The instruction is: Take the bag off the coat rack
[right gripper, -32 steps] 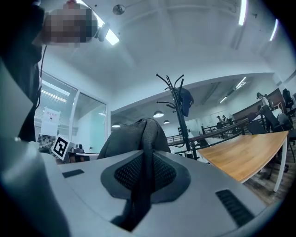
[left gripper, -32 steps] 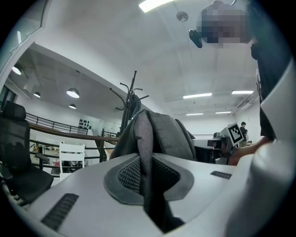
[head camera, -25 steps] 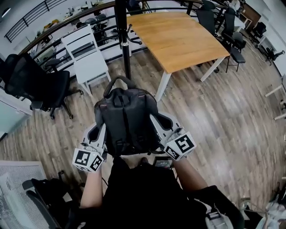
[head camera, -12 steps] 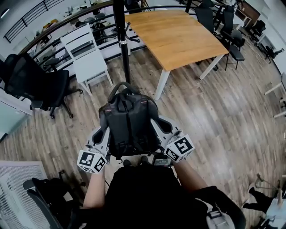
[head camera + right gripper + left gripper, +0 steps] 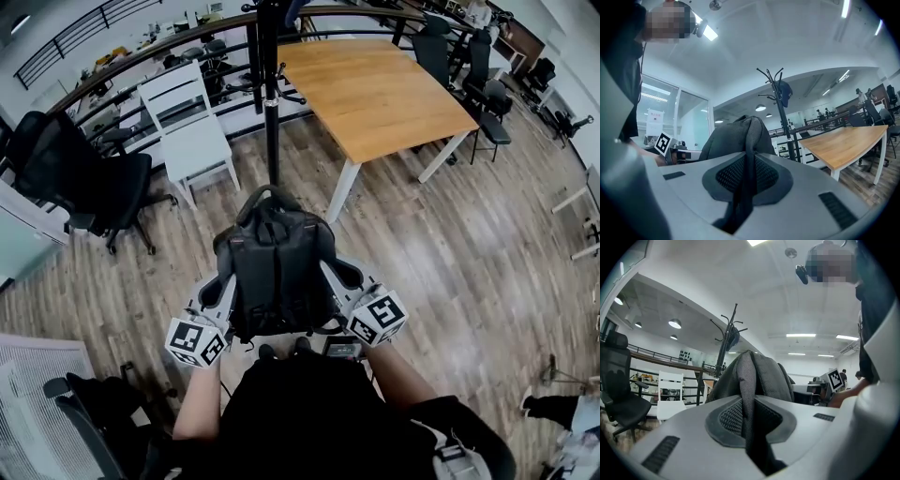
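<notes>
A dark grey backpack (image 5: pixel 279 267) hangs between my two grippers in front of the person, clear of the black coat rack (image 5: pixel 270 94) that stands farther off. My left gripper (image 5: pixel 217 289) is shut on the bag's left shoulder strap (image 5: pixel 746 390), which runs up between the jaws to the bag (image 5: pixel 766 376). On the other side, my right gripper (image 5: pixel 343 279) is shut on the right strap (image 5: pixel 750 145), with the bag (image 5: pixel 724 138) bulging just beyond it. The rack (image 5: pixel 725 341) shows behind the bag in both gripper views.
A wooden table (image 5: pixel 375 84) stands right of the rack, a white chair (image 5: pixel 187 127) and a black office chair (image 5: pixel 80 183) to its left. A dark railing (image 5: pixel 141 54) runs behind them. A dark cap (image 5: pixel 785 93) hangs on the rack (image 5: pixel 780 117).
Both grippers and the backpack have sunk slightly and drawn a little nearer the person, away from the rack. The grips on the straps look the same.
</notes>
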A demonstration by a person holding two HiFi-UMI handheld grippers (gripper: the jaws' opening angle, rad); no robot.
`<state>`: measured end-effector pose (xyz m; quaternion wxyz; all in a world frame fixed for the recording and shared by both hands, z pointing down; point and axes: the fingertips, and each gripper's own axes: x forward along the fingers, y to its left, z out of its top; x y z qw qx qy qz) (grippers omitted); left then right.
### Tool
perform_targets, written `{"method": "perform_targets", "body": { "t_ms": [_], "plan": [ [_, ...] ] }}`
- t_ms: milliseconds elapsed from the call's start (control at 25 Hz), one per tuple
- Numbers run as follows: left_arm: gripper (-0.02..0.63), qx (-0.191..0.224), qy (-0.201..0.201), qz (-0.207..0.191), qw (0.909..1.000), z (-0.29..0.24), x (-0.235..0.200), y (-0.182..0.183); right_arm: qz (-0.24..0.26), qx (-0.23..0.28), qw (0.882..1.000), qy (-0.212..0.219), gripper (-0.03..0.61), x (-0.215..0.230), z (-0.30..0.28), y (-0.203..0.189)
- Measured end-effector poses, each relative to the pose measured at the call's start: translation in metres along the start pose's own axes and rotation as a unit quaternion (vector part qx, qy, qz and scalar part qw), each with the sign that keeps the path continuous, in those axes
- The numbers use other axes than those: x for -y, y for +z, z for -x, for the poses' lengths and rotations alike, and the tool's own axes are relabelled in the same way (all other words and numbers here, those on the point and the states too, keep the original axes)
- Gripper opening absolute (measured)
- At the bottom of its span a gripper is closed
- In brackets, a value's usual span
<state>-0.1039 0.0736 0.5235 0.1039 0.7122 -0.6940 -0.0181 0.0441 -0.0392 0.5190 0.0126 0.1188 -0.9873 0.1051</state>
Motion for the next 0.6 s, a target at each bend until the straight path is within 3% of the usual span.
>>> {"method": "perform_targets", "body": {
  "t_ms": [600],
  "plan": [
    [0.051,0.002,-0.011,0.000,0.9999,0.008,-0.001,0.009,0.005,0.009,1.000,-0.006,0.057,-0.009,-0.002,0.011]
  ]
}}
